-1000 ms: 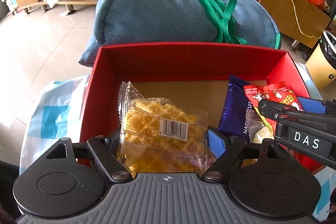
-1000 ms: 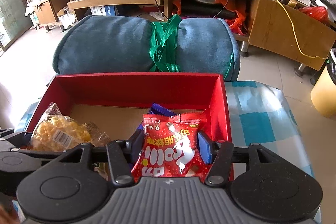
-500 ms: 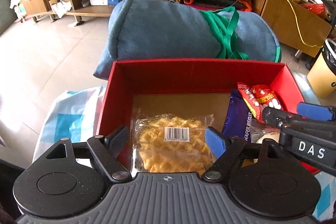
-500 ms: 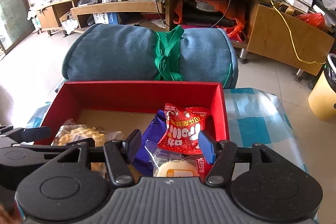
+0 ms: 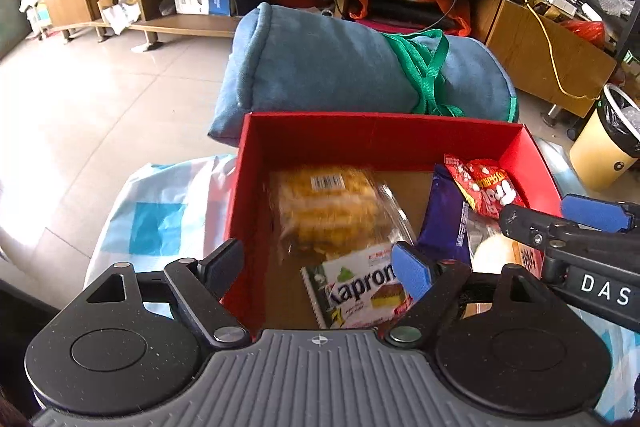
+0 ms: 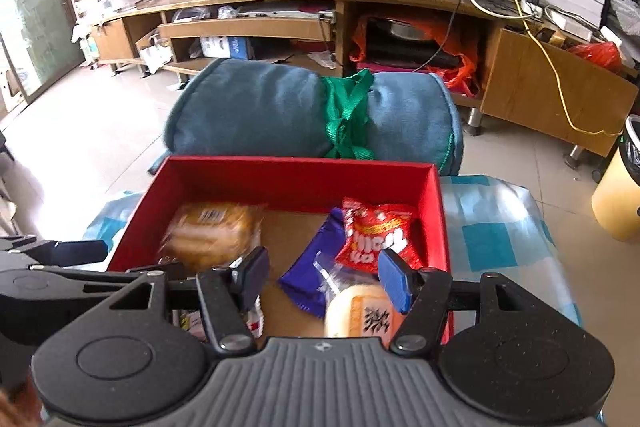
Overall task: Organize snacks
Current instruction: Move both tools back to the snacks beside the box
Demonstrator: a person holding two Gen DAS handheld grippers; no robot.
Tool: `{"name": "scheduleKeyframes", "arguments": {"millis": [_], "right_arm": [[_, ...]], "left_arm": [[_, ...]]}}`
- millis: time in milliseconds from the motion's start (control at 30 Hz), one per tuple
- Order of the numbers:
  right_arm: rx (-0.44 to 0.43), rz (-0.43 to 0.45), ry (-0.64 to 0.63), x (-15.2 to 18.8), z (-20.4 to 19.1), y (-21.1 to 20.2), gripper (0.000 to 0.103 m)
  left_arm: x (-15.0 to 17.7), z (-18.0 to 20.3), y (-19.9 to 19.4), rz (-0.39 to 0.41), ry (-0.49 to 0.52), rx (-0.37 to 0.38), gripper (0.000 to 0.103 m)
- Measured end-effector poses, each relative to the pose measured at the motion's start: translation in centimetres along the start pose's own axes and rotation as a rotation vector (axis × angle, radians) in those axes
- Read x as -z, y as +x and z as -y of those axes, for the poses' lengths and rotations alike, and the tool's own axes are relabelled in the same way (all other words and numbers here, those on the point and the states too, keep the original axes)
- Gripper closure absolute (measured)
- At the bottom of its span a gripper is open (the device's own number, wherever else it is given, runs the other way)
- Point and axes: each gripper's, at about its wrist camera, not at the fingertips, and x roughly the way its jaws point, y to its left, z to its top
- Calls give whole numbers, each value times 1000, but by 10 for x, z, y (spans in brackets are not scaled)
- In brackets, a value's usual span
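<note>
Snacks [image 5: 332, 207] lie inside red box [image 5: 376, 131]; both tools [image 5: 320, 267] [image 6: 320, 273] gape empty above.

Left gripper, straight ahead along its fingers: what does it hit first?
Most likely the Kaprom wafer pack, lying in the red box right between the open left gripper fingers; the waffle packet lies beyond. Depth is uncertain.
</note>
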Motion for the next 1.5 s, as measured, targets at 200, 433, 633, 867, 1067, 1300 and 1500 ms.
{"name": "scheduleKeyframes", "arguments": {"millis": [200,433,633,867,1067,1300,1500], "right_arm": [[-28,-18,-11,15,-8,-11,47],[-46,-50,-65,36,-26,-18,47],[-78,-81,-95,50,-39,-20,47],[-99,-103,-133,59,-52,-20,47],[-128,-123,-168,65,-60,-21,47],[-236,-208,-251,94,-67,-30,47],[-335,-316,-380,124,-82,-16,47]], "left_arm": [[18,-17,-14,-25,-20,28,15],[44,-45,-25,-60,-55,13,15],[68,-70,-14,-141,-101,-15,15],[79,-79,5,-199,-134,-40,15],[87,-70,26,-252,-108,-42,15],[92,-76,22,-251,-97,-19,34],[94,-77,17,-252,-74,8,40]]}}
